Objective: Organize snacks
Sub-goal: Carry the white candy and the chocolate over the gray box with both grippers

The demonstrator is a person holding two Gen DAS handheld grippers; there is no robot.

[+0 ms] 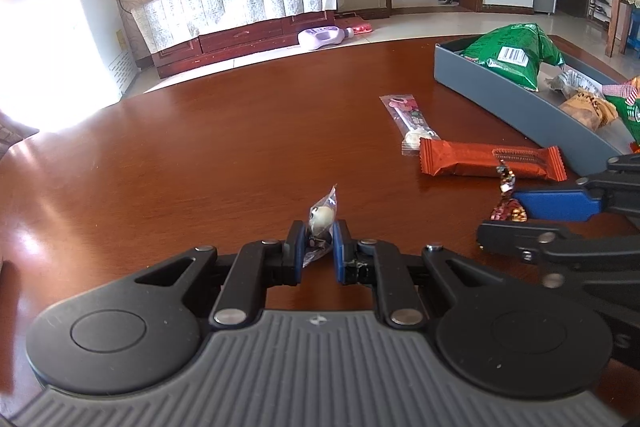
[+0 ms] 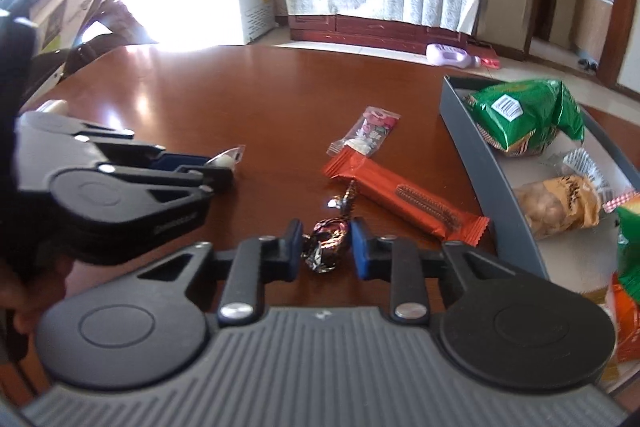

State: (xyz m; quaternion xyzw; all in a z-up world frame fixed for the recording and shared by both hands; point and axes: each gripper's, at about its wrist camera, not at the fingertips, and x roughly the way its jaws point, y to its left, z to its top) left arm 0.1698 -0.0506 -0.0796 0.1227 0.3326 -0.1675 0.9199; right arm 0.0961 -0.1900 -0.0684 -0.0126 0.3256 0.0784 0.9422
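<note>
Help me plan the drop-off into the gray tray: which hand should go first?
Right. The right gripper, shut on the foil candy, sits beside the gray tray. The left gripper, holding a white candy, is farther away.

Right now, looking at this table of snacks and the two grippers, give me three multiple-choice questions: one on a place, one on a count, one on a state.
1. Where does the green crinkly snack bag lie?
A. in the grey rectangular tray
B. on the bare brown wooden table
C. on the floor

2. How many long wrapped bars lie on the table outside the tray?
A. none
B. two
C. five

3. What is the right gripper doing?
A. standing wide open over nothing
B. closed on a dark foil-wrapped candy
C. gripping the tray

Answers: 1 A, the bag rests inside the tray walls. 2 B, an orange-red wrapped bar and a clear-wrapped pink and white bar lie side by side. 3 B, both pads press the foil candy, while the left gripper pinches a clear-wrapped white round candy.
</note>
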